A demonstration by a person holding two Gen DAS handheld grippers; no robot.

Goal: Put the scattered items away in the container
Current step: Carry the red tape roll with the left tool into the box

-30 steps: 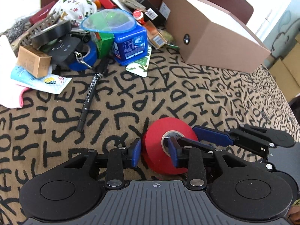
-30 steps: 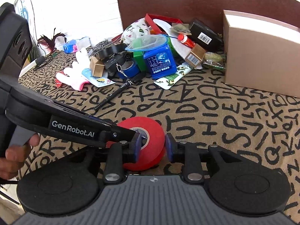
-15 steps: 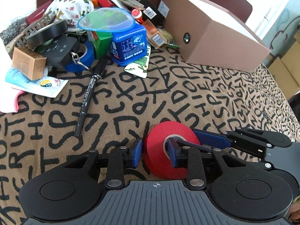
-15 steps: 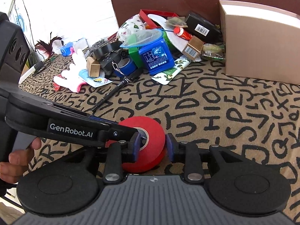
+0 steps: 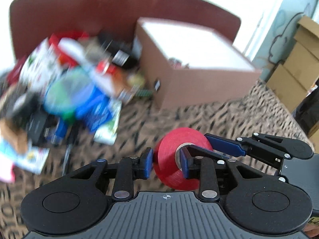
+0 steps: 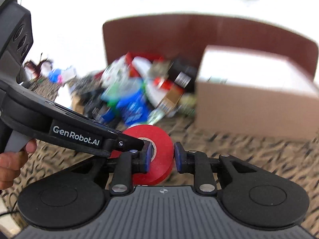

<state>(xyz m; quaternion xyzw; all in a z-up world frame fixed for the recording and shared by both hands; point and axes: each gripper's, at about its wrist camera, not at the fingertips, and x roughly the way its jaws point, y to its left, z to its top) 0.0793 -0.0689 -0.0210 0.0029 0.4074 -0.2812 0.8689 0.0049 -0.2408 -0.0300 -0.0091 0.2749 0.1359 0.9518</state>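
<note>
Near the front of the letter-print cover, a red tape roll (image 5: 169,174) sits between both tongs at once. Left tongs (image 5: 165,164): one pad in the core, the other on the roll's outer face, jaws closing, clamped on the tape. Right tongs (image 6: 163,158) come from the other side the same way: one pad in the core, one on the rim, jaws closing, pads look pressed on the tape. The roll looks lifted just clear of the cover, though blur makes that hard to confirm. A hand (image 6: 12,165) grips the left tool's handle at far left of the right view.

Progress: early. The box (image 5: 189,87) stands far right, open top, well apart from the tape. Its inside reads mostly white and bare; some small thing shows at the near-left inner edge, too blurred to name. The pile (image 5: 79,91) at far left is large and not yet sorted: blue tub, green bits, cartons, packets, a dark pen, all blurred.

Step in hand, by my read: carrying the tape to the box. Left to do: drop the tape in, then clear nearly the whole pile.
</note>
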